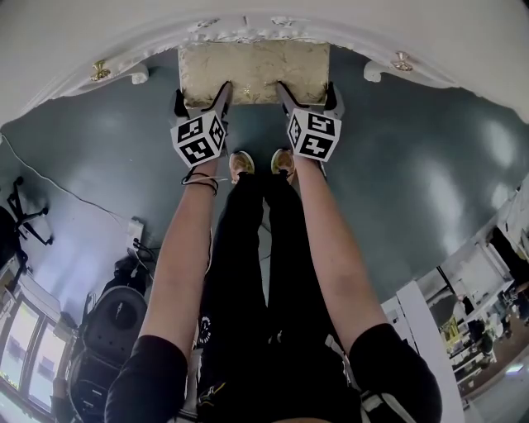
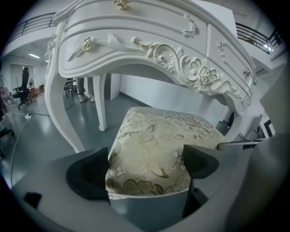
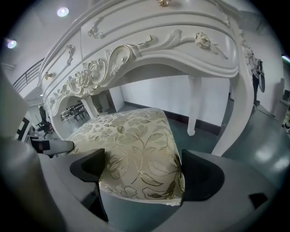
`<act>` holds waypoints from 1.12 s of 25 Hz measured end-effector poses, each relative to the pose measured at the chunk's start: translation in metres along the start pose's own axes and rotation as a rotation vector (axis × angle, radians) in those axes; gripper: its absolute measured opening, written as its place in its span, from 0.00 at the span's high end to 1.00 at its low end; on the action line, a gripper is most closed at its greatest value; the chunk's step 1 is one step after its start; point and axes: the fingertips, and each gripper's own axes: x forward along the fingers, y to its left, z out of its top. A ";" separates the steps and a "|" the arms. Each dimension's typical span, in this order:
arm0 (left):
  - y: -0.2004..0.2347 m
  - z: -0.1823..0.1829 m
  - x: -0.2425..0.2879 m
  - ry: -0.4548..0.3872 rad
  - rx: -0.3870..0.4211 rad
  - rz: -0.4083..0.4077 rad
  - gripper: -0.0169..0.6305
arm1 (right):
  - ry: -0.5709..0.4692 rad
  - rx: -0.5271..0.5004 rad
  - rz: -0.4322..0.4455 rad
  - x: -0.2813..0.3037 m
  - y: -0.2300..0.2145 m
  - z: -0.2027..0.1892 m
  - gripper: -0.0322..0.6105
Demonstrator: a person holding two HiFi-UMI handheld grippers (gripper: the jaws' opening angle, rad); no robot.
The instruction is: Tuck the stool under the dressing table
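The stool (image 1: 254,73) has a gold floral cushion and stands at the far middle of the head view, its far part under the white carved dressing table (image 1: 248,23). My left gripper (image 1: 202,95) is at the cushion's near left corner and my right gripper (image 1: 307,92) at its near right corner. In the left gripper view the left gripper (image 2: 144,167) stands open, jaws wide, the cushion (image 2: 154,149) corner between them. The right gripper (image 3: 142,170) is likewise open around the cushion (image 3: 136,149). The table's drawer front (image 2: 158,50) arches over the stool.
Curved table legs (image 2: 59,113) (image 3: 240,113) flank the stool on both sides. The person's shoes (image 1: 241,163) stand just behind it on the grey floor. A cable (image 1: 74,194) and black gear (image 1: 116,322) lie at the left. Each gripper view shows the other gripper (image 2: 235,146) (image 3: 52,146) at its edge.
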 end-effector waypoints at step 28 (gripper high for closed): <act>-0.023 0.081 0.055 -0.242 0.081 -0.031 0.17 | -0.258 -0.045 -0.007 0.039 -0.027 0.084 0.12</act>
